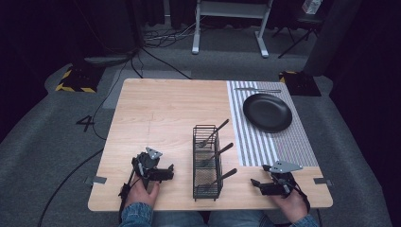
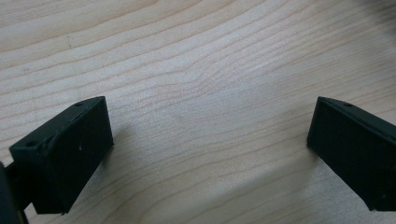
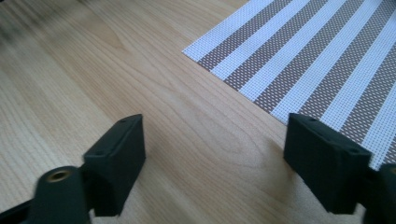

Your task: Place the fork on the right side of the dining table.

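A black wire basket (image 1: 207, 163) stands on the wooden table (image 1: 161, 109) near its front edge, with three dark-handled utensils (image 1: 218, 150) leaning in it. To the basket's left my left gripper (image 1: 165, 173) rests low on the wood, jaws pointing toward the basket. In the left gripper view that gripper (image 2: 210, 140) is open with bare wood between its jaws. To the basket's right my right gripper (image 1: 257, 185) lies near the front edge. In its own view the right gripper (image 3: 215, 154) is open and empty, beside the corner of the striped placemat (image 3: 317, 60).
A black plate (image 1: 267, 111) sits on the striped placemat (image 1: 298, 142) at the table's right side. A metal utensil (image 1: 257, 90) lies on the mat beyond the plate. Cables (image 1: 156, 56) and a desk frame (image 1: 229, 23) are on the floor behind.
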A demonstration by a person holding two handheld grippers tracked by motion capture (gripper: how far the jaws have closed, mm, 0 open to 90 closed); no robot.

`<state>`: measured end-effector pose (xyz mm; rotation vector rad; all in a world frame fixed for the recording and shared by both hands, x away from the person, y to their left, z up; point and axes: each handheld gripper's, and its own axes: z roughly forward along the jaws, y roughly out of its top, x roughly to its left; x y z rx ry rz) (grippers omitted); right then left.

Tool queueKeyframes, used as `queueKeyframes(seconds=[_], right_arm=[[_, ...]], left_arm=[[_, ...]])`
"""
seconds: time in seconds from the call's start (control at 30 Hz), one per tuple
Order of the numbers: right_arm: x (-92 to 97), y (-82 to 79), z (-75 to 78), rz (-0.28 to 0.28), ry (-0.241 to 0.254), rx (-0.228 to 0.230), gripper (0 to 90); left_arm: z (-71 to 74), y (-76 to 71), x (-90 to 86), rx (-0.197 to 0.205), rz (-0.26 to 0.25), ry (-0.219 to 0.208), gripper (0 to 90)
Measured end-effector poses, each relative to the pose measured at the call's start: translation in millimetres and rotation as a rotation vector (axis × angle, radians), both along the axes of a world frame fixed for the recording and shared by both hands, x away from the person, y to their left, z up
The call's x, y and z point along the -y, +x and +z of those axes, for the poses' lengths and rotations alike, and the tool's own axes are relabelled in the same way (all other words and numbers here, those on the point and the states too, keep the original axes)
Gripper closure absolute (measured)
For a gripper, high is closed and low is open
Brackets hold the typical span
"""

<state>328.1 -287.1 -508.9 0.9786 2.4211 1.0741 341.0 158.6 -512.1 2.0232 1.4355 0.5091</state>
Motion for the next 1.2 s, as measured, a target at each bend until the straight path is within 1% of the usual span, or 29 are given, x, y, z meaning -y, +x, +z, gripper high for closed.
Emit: queueKeyframes(seconds=[0.03, 0.17, 0.2, 0.3, 0.43, 0.53, 0.63, 0.67, 0.7, 0.77, 0.83, 0.9, 1.07, 1.2], right_arm=[[0.3, -0.6, 0.1, 0.002, 0.002, 0.002, 26.9], [1.4, -2.0, 1.9, -0.018, 0.006, -0.002, 35.9], [1.7, -1.8, 2.1, -0.020, 0.009, -0.004, 36.9], [3.2, -1.5, 3.9, -0.027, 0.029, -0.030, 39.8], [4.1, -3.3, 9.6, -0.025, 0.045, -0.032, 41.7], [6.2, -4.9, 17.9, -0.023, 0.066, -0.039, 42.4], [8.2, -5.8, 27.6, -0.030, 0.102, -0.067, 45.2], [9.0, -6.7, 33.8, -0.031, 0.119, -0.077, 46.3], [9.1, -7.3, 37.8, -0.029, 0.128, -0.078, 46.8], [8.6, -9.6, 50.4, -0.026, 0.142, -0.069, 47.4], [7.6, -11.4, 60.4, -0.019, 0.146, -0.059, 47.9], [5.8, -12.8, 68.3, -0.006, 0.153, -0.058, 47.9], [0.0, -15.9, 81.8, 0.027, 0.155, -0.068, 47.9], [-6.0, -19.3, 91.4, 0.055, 0.155, -0.066, 47.7]], left_arm=[[0.0, 0.0, 0.0, 0.000, 0.000, 0.000, 0.3], [0.0, 0.0, -0.1, 0.000, -0.001, 0.000, 0.3], [0.0, 0.0, -0.1, -0.001, -0.001, 0.000, 0.3], [0.0, 0.0, 0.0, -0.001, 0.000, 0.000, 0.3], [0.1, 0.1, 0.0, -0.001, -0.001, 0.000, 0.3], [0.1, 0.1, -0.1, -0.001, -0.001, 0.000, 0.4], [0.0, 0.0, 0.0, 0.000, 0.000, 0.000, 0.3], [0.1, 0.1, -0.1, -0.001, -0.001, 0.000, 0.3], [0.1, 0.1, -0.1, -0.001, -0.001, 0.000, 0.3], [0.1, 0.1, -0.1, -0.001, -0.001, 0.000, 0.3], [0.1, 0.1, -0.1, 0.000, -0.001, 0.000, 0.3], [0.0, 0.0, 0.0, 0.000, 0.000, 0.000, 0.3], [0.1, 0.1, -0.1, -0.001, 0.000, 0.000, 0.3], [0.1, 0.1, 0.0, 0.000, 0.000, 0.000, 0.4]])
